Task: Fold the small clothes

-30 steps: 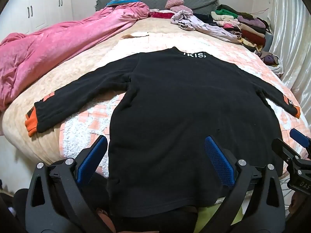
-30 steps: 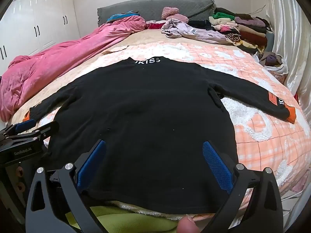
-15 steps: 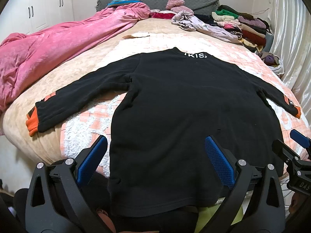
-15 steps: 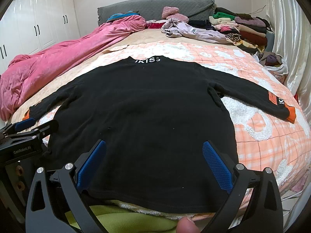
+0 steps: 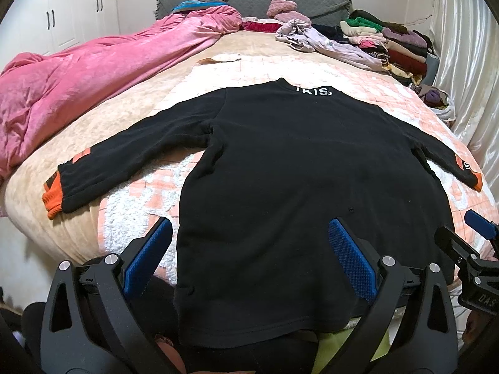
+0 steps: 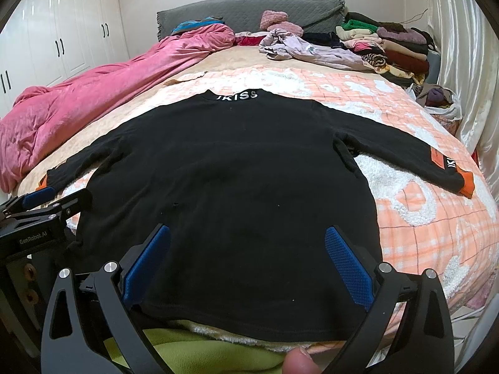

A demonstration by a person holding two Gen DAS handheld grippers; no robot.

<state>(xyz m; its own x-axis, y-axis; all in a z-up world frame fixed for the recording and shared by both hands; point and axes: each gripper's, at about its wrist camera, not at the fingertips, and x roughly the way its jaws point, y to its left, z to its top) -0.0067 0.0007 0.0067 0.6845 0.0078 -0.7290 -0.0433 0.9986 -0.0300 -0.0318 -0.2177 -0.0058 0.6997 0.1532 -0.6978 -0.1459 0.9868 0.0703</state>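
Observation:
A black long-sleeved sweater (image 5: pixel 290 168) (image 6: pixel 237 174) lies flat on the bed, back up, white lettering at the collar, sleeves spread with orange cuffs (image 5: pixel 51 199) (image 6: pixel 466 184). Its hem hangs over the near bed edge. My left gripper (image 5: pixel 249 255) hovers open over the hem's left part, nothing between its blue pads. Above the hem's right part, my right gripper (image 6: pixel 246 258) is open as well and empty. Each gripper shows at the edge of the other's view.
A pink quilt (image 5: pixel 93 71) runs along the bed's left side. Loose and stacked clothes (image 5: pixel 383 40) crowd the far right by the grey headboard (image 6: pixel 249 9). An orange-white checked blanket (image 6: pixel 421 212) lies under the sweater. White wardrobes (image 6: pixel 62 40) stand left, a curtain right.

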